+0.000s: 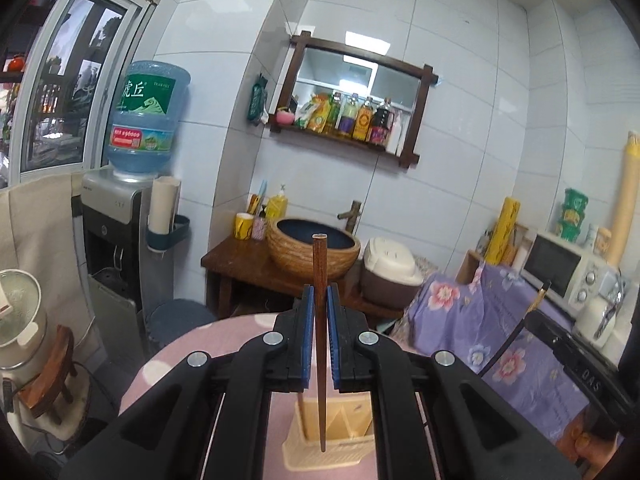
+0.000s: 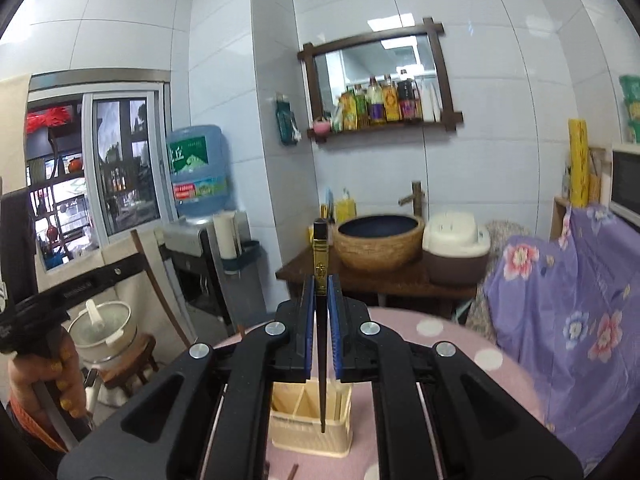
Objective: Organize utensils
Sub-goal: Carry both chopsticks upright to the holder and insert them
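Observation:
My left gripper (image 1: 319,300) is shut on a brown wooden chopstick (image 1: 319,320), held upright with its thin tip over the cream utensil holder (image 1: 332,432) on the pink table (image 1: 176,360). My right gripper (image 2: 320,292) is shut on a black chopstick with a gold band (image 2: 320,264), also upright, its tip hanging over the divided cream holder (image 2: 312,420). The right gripper and its black chopstick (image 1: 520,328) show at the right of the left wrist view. The left gripper's handle (image 2: 60,292) and brown chopstick (image 2: 156,280) show at the left of the right wrist view.
Another brown stick end (image 2: 293,471) lies on the pink dotted table (image 2: 460,344). Behind stand a wooden stand with basin sink (image 1: 314,250), rice cooker (image 1: 390,270), water dispenser (image 1: 116,220), a purple floral cloth (image 1: 500,320) and a microwave (image 1: 568,268).

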A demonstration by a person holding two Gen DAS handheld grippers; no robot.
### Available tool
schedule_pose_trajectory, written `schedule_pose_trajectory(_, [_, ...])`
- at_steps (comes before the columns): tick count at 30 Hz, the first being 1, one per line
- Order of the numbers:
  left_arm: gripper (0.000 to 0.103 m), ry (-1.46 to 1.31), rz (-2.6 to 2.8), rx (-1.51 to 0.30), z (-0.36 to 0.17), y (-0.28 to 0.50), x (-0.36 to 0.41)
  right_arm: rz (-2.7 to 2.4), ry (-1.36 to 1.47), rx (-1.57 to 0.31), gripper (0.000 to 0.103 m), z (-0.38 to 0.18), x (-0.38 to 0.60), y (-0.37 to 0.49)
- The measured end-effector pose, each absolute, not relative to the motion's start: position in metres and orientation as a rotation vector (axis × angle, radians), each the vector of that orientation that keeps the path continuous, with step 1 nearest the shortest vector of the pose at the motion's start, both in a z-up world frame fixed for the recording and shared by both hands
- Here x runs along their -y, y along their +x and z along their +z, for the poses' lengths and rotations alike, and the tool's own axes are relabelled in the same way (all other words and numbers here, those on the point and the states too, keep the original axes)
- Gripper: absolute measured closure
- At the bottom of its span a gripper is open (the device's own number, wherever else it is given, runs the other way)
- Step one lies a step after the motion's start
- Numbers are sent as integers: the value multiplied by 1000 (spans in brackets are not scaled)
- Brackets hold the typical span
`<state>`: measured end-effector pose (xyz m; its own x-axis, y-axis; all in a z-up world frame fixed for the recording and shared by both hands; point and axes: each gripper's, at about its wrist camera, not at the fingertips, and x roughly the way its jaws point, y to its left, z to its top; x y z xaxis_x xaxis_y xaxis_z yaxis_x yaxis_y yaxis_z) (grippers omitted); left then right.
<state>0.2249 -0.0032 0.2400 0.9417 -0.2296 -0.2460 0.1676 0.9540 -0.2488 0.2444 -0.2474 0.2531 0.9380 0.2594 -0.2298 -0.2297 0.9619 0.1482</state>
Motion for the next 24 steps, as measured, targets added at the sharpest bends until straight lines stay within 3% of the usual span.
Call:
schedule_pose_trajectory(5, [95,-208,-174,-280,224,248,24,219,122,-262,95,241,231,272])
schedule_pose_trajectory(15, [95,-206,-150,-412,144,263,26,206,156,-395,95,151,223,303])
schedule_pose_trajectory(24, [95,-211,-156,-479,112,269,27,201,176,-444,95,120,221,308])
